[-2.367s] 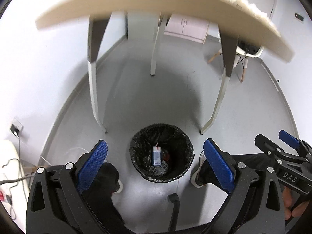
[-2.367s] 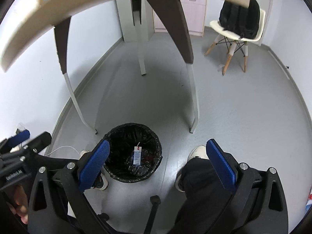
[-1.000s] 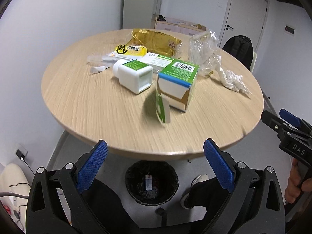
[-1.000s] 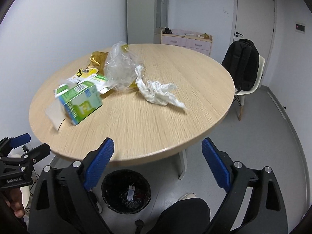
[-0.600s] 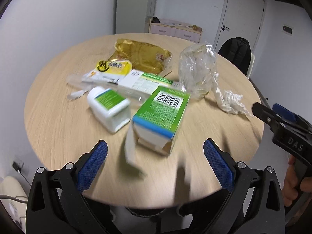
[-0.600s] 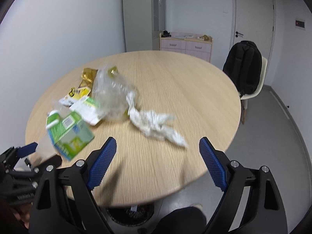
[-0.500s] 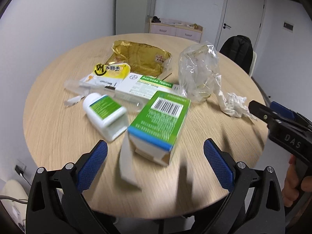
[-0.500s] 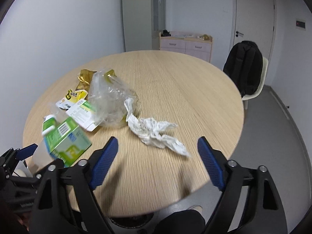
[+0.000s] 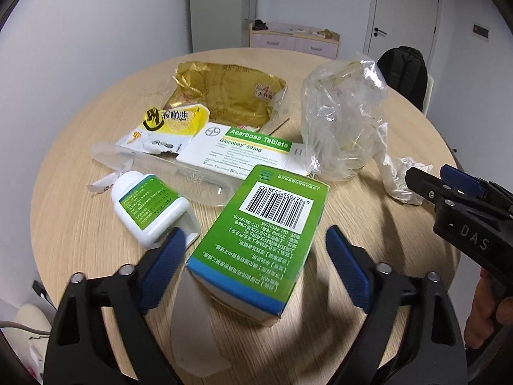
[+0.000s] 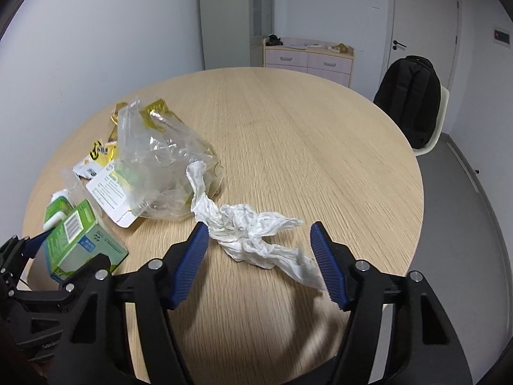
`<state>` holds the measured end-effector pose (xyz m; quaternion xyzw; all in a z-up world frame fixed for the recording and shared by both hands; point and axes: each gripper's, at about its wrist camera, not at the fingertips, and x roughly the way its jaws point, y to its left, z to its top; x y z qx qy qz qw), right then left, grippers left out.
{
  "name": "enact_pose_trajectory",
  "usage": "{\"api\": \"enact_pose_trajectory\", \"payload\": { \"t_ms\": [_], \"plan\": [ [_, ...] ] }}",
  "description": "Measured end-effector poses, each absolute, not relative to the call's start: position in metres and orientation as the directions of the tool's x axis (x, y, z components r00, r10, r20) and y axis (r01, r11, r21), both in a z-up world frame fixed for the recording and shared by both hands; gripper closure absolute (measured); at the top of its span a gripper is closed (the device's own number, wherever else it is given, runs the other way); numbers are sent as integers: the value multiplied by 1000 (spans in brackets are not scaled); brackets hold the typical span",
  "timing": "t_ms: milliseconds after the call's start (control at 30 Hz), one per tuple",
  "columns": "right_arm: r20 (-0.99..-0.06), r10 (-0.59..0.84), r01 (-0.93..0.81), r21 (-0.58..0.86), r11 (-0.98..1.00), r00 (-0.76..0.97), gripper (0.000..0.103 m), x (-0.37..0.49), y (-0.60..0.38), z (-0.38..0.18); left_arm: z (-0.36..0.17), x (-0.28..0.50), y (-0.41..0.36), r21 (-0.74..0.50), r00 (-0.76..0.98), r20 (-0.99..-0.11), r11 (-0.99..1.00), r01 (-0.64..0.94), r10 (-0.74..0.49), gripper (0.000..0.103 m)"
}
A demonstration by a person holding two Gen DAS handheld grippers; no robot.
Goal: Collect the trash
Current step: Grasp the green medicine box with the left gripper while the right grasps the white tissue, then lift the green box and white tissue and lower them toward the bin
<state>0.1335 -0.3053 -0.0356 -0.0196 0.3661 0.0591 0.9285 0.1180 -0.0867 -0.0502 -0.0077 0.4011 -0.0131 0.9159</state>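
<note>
Trash lies on a round wooden table point(image 9: 80, 199). My left gripper point(image 9: 256, 250) is open, its blue pads on either side of a green carton point(image 9: 259, 240) with a barcode and an open near flap. A white bottle with a green label point(image 9: 149, 205) lies left of it. My right gripper point(image 10: 259, 247) is open around a crumpled white tissue point(image 10: 253, 240). Behind are a clear plastic bag point(image 9: 344, 118), a white Acarbose tablet box point(image 9: 240, 150), a yellow snack packet point(image 9: 166, 125) and a gold wrapper point(image 9: 231, 93). The green carton point(image 10: 78, 240) also shows in the right wrist view.
A clear plastic blister strip point(image 9: 166, 173) lies across the table's left. A chair with a black backpack point(image 10: 413, 109) stands beyond the table's right side. A pink drawer unit point(image 10: 307, 57) and a door point(image 10: 423, 25) are at the far wall.
Both grippers rose from the bin under the table to above the tabletop, then moved forward and down. The left now brackets the green carton and the right brackets the tissue.
</note>
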Motion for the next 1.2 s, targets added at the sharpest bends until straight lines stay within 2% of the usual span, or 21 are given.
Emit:
{"api": "enact_pose_trajectory", "payload": {
  "t_ms": [100,167,233,333,400,500,1200],
  "plan": [
    [-691,94,-120,10,993,717,45,138,-305,-40,-51,119,-87,-26,676,-736,999,19,-32,31],
    [-701,89,-116,10,993,707,49,142,-306,-45,-52,119,-89,-23,674,-738,1000,18,-29,41],
    [-715,90,-115,12,993,694,54,146,-306,-50,-52,118,-89,-30,675,-737,999,18,-34,43],
    [-725,87,-116,11,993,683,71,147,-306,-54,-52,116,-89,-34,686,-727,999,14,-34,49],
    [-725,89,-118,11,993,683,88,146,-306,-55,-52,113,-90,-34,691,-722,999,13,-33,52],
    [-714,90,-118,10,993,694,95,142,-307,-52,-51,110,-93,-31,693,-720,999,17,-34,54],
    [-647,78,-144,-50,988,758,99,84,-298,-23,-33,59,-105,-43,728,-684,999,31,-52,56]
  ]
}}
